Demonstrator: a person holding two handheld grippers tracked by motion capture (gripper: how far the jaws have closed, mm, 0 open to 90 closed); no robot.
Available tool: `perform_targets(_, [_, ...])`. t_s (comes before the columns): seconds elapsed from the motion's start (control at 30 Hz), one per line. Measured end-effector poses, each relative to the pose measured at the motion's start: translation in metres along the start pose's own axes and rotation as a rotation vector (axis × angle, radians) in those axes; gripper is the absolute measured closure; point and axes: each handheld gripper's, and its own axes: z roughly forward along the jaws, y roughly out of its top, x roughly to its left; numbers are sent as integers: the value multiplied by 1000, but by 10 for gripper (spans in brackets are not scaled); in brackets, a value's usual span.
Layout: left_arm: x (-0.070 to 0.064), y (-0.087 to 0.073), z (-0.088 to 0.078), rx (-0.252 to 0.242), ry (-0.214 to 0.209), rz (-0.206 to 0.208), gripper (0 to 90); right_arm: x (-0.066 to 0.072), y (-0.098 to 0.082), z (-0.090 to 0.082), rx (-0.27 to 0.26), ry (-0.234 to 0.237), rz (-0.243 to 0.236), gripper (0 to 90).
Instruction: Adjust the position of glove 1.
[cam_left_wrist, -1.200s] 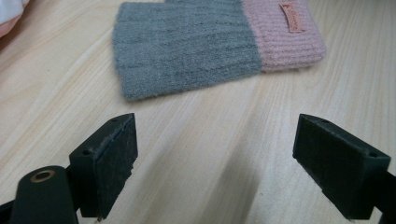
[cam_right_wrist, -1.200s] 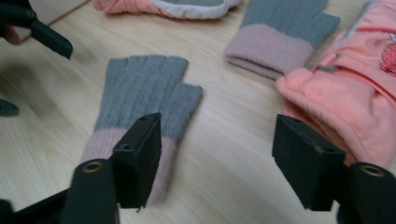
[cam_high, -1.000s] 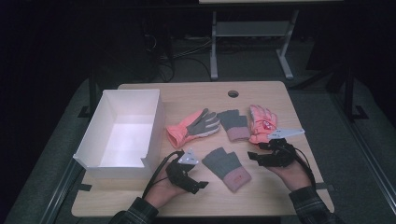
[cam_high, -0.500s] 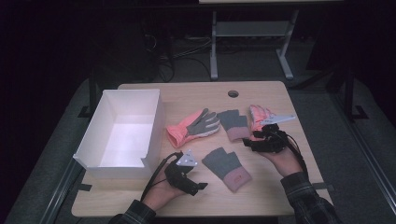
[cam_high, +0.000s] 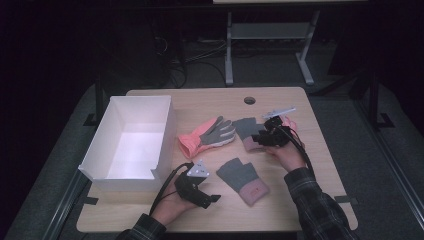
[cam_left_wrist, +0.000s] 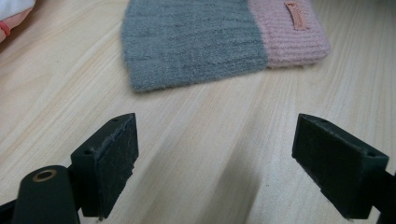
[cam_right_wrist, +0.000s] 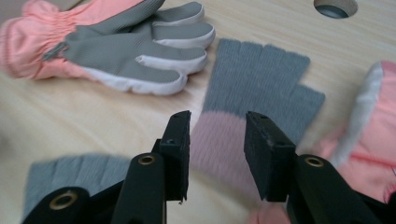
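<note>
The right gripper (cam_high: 261, 137) hangs over the pink cuff of a grey fingerless glove (cam_right_wrist: 261, 88) that lies flat on the table (cam_high: 210, 102), well to the right of the white box (cam_high: 131, 142). Its jaws have just been closing, and the cuff lies between them; I cannot tell whether the pads press on the knit yet. A pink and grey ski glove (cam_high: 207, 135) lies between that glove and the box, and another pink ski glove (cam_right_wrist: 373, 140) lies just beyond the gripper, farthest from the box. The left gripper (cam_high: 212, 199) rests near the box's front corner, jaws wide apart with bare wood between them. Just past it lies a second fingerless glove (cam_left_wrist: 219, 39), grey with a pink cuff.
</note>
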Motion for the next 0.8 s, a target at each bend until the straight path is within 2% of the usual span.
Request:
perform_targets(0.17, [1,0,-1,-6,4,-6,141,1,19,28,62,-39,-8,608])
perform_targets(0.27, [1,-1,-2,-11,4,-16,141,-2,22,38,67,-53,4,636])
perform_targets(0.37, [2,-1,-3,-7,9,-7,141,-6,22,43,69,-56,16,641])
perform_targets(0.4, [2,-1,-3,-17,6,-20,141,-9,20,48,97,-67,41,643])
perform_targets(0.43, [2,-1,-3,-17,6,-20,141,-9,20,48,97,-67,41,643])
perform_targets(0.47, [2,-1,-2,-16,7,-21,141,-11,18,53,115,-72,62,644])
perform_targets(0.57, [3,-1,-2,-3,8,-9,142,-14,17,57,123,-80,59,646])
perform_targets(0.7, [1,-1,0,8,5,-1,142,-17,14,67,166,-90,90,660])
perform_targets(0.8, [0,-1,1,6,7,-5,141,-18,13,68,166,-92,105,686])
